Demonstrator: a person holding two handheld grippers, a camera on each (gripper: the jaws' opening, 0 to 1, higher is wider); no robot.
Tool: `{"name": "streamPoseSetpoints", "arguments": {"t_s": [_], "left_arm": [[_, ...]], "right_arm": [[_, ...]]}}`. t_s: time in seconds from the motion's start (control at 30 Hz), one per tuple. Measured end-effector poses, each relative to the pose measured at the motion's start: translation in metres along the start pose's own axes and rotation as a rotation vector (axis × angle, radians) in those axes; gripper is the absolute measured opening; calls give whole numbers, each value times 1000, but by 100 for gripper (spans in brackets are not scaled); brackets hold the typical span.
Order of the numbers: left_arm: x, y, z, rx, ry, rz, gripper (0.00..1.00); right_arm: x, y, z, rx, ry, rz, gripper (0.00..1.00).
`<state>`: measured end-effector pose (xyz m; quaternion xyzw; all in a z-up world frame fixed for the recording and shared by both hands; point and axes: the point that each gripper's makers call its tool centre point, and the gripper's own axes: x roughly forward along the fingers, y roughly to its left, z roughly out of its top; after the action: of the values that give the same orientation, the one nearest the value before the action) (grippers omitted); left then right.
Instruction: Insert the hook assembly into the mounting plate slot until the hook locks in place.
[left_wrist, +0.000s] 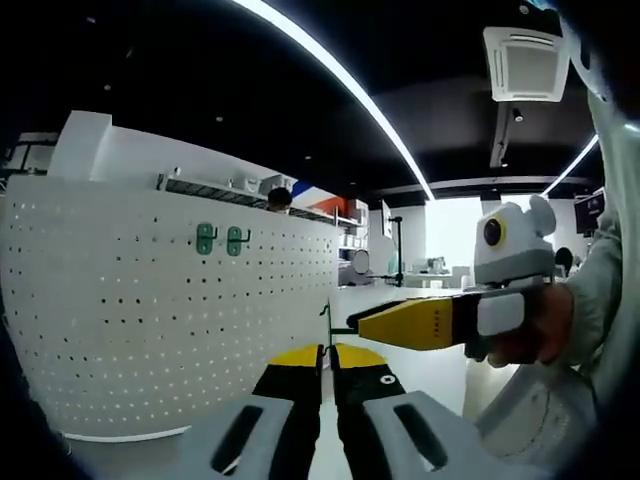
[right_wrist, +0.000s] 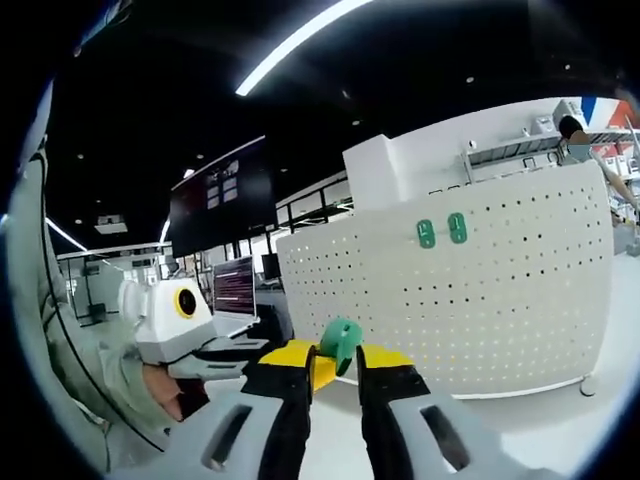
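Right gripper (right_wrist: 338, 372) partly hides green hook (right_wrist: 341, 342) (pegboard (right_wrist: 500, 300) behind).

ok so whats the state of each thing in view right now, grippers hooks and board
left gripper: shut, holding nothing
right gripper: shut on green hook
green hook: pinched at the jaw tips, not yet on the board
pegboard: upright, white
two mounted hooks: side by side on the pegboard, near its top

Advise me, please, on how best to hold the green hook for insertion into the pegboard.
Probably as the right gripper holds it: by the lower stem, from below, leaving the rounded head of the green hook clear to meet the white pegboard.
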<state>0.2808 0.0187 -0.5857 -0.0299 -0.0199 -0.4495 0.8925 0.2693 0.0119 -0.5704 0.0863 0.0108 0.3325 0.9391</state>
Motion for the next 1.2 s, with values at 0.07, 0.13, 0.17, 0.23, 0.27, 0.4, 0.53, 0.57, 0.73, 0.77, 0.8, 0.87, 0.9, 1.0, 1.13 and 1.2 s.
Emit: {"name": "streamPoseSetpoints", "arguments": {"t_s": [0.07, 0.13, 0.17, 0.23, 0.27, 0.4, 0.53, 0.57, 0.73, 0.77, 0.8, 0.87, 0.9, 1.0, 1.13, 1.2], "left_arm": [[0, -1, 1, 0, -4, -3, 3], [1, -2, 2, 1, -6, -5, 3], [1, -3, 2, 1, -7, -7, 3], [1, -5, 3, 0, -11, -11, 3], [1, -5, 3, 2, -11, -12, 3], [1, -7, 3, 3, -13, -16, 3], [1, -8, 3, 4, -12, -14, 3], [1, -8, 3, 4, -12, -13, 3], [2, -9, 5, 27, -12, -6, 3], [2, -9, 4, 38, -10, -3, 3], [2, -9, 5, 55, -9, 0, 3], [1, -10, 5, 84, -3, 9, 3], [1, -10, 5, 96, 0, 12, 4], [0, -9, 5, 118, 3, 19, 4], [0, -8, 6, 133, 4, 26, 4], [-1, -8, 7, 134, -1, 27, 4]], "right_arm": [[1, 0, 1, -1, -1, -1, 13], [2, -1, 1, -1, -1, -2, 12], [2, 0, 1, -2, -1, -2, 11], [2, 0, 1, -4, -1, 0, 9], [3, 0, 1, -6, 0, -2, 9], [2, -2, 1, 1, -2, -11, 7], [2, -3, 1, -4, 0, -21, 4], [2, -3, 1, 0, 0, -21, 4], [1, -3, 1, 10, 1, -23, 4], [1, -2, 1, 15, 2, -21, 4], [1, -2, 1, 18, 3, -20, 3], [1, 0, 1, 17, 5, -14, 3], [1, 2, 1, 19, 6, -8, 2], [2, 4, 2, 9, 12, -5, 2], [3, 7, 2, -38, 22, -3, 1], [3, 6, 2, -35, 18, -2, 1]]}}
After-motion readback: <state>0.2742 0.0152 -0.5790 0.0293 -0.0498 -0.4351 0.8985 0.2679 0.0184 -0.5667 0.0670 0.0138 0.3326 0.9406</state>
